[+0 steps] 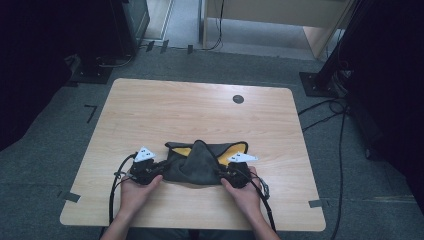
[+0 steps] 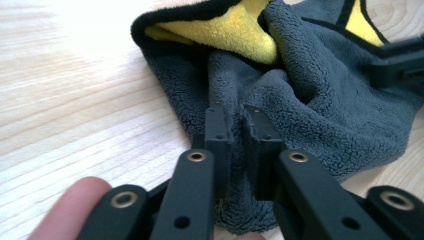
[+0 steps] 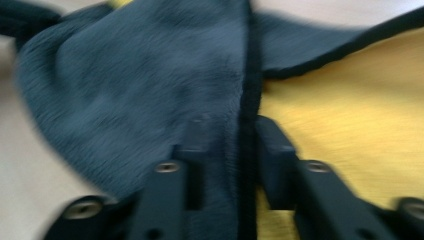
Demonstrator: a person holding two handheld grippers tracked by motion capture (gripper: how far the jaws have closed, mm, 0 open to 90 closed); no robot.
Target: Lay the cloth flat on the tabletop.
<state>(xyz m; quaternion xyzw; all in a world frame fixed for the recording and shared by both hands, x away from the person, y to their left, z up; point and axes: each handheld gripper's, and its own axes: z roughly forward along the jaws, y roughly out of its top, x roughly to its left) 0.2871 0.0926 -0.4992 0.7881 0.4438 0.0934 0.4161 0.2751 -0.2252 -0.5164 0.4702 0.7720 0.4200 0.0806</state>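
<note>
A dark grey fleece cloth with a yellow inner side and black trim lies bunched near the front of the wooden table. My left gripper holds its left end; in the left gripper view the jaws are shut on a fold of the grey cloth at the gripper. My right gripper holds the right end. In the right gripper view the gripper pinches the black-trimmed edge, with grey cloth to the left and yellow to the right. That view is blurred.
A small dark round disc sits at the table's far right. Cables run over the grey floor to the right. Dark stands are at the back left and right, and a pale wooden cabinet is behind.
</note>
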